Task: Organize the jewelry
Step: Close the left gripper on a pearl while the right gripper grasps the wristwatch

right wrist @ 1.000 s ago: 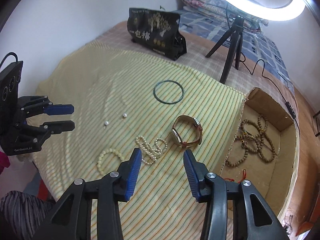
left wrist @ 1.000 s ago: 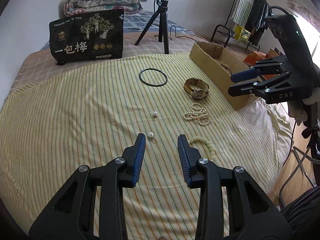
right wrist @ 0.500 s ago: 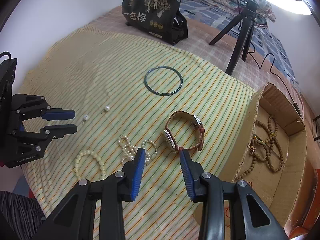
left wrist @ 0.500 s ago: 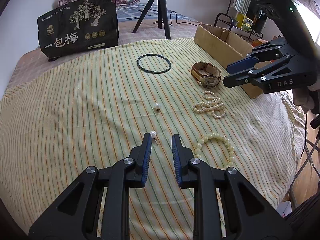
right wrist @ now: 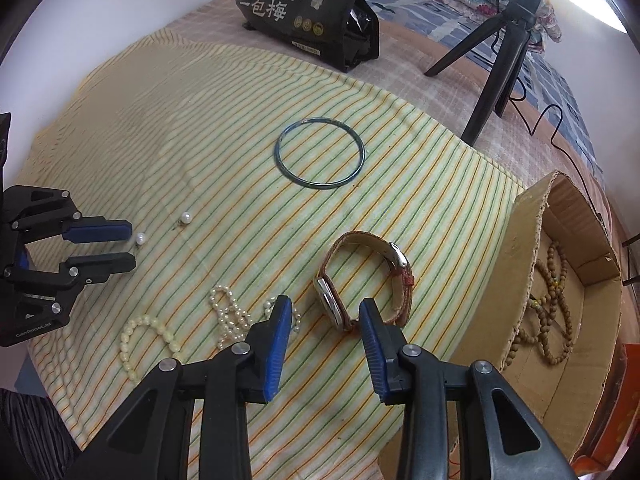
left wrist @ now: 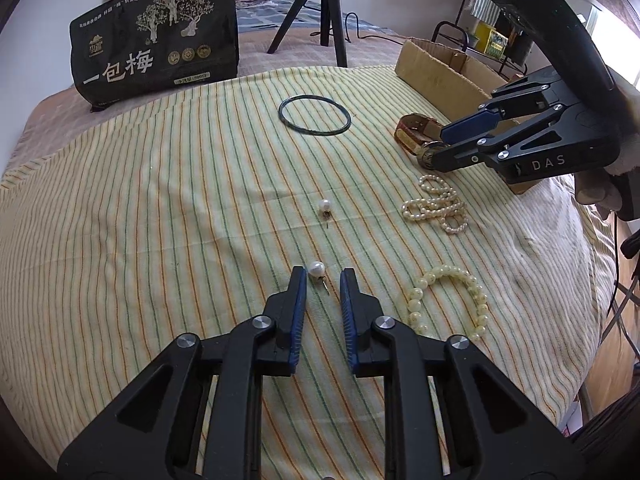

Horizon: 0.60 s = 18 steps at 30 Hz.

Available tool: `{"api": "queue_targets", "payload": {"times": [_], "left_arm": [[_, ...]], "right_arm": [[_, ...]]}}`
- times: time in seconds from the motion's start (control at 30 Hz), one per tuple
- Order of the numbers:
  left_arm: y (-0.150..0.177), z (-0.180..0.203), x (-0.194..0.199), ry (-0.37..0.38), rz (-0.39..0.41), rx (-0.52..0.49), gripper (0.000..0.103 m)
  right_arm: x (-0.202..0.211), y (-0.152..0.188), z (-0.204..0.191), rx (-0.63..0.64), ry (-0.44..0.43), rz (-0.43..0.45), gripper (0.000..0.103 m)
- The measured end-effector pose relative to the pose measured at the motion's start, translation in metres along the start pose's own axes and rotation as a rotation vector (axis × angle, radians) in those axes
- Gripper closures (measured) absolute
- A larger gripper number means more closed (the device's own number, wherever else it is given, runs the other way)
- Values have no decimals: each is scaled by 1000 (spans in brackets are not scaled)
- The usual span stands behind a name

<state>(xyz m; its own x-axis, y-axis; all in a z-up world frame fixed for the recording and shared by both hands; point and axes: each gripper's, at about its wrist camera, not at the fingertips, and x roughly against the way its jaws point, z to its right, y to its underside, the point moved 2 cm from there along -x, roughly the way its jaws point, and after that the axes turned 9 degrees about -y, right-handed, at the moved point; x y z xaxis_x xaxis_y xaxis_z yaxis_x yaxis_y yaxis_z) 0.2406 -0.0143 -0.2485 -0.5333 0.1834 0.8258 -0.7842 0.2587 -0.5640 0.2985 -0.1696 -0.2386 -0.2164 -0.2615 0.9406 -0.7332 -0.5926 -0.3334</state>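
My left gripper (left wrist: 323,276) hovers low over the striped cloth, its jaws closing around a pearl earring (left wrist: 316,269); the pin lies between the tips, and the pads do not touch it. A second pearl earring (left wrist: 325,205) lies further on. My right gripper (right wrist: 326,306) stands open just above a brown-strapped watch (right wrist: 404,280), whose face sits between the fingertips. A pearl strand (right wrist: 230,316), a cream bead bracelet (right wrist: 148,336) and a green bangle (right wrist: 320,152) lie loose on the cloth.
A cardboard box (right wrist: 524,272) at the right edge holds wooden bead bracelets (right wrist: 556,320). At the back stand a black snack bag (left wrist: 154,36) and a black tripod (left wrist: 324,8). The cloth (left wrist: 160,200) drops off the bed edge on the near right.
Both grippers have come down closer to the cloth. The left jaws narrowed around the near pearl earring. The right jaws narrowed a little and moved over the watch.
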Motion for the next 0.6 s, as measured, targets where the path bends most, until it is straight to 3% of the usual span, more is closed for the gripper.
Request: {"api": "queue_targets", "payload": {"times": [0.17, 0.23, 0.6], "left_arm": [[-3, -3, -3, 3, -1, 7, 88], [-4, -3, -5, 1, -2, 1, 93], [-4, -1, -8, -3, 11, -11, 96]], "right_arm": [[-6, -4, 1, 3, -3, -11, 69], [-9, -4, 0, 10, 0, -18, 71], [-18, -6, 2, 8, 11, -20, 86]]}}
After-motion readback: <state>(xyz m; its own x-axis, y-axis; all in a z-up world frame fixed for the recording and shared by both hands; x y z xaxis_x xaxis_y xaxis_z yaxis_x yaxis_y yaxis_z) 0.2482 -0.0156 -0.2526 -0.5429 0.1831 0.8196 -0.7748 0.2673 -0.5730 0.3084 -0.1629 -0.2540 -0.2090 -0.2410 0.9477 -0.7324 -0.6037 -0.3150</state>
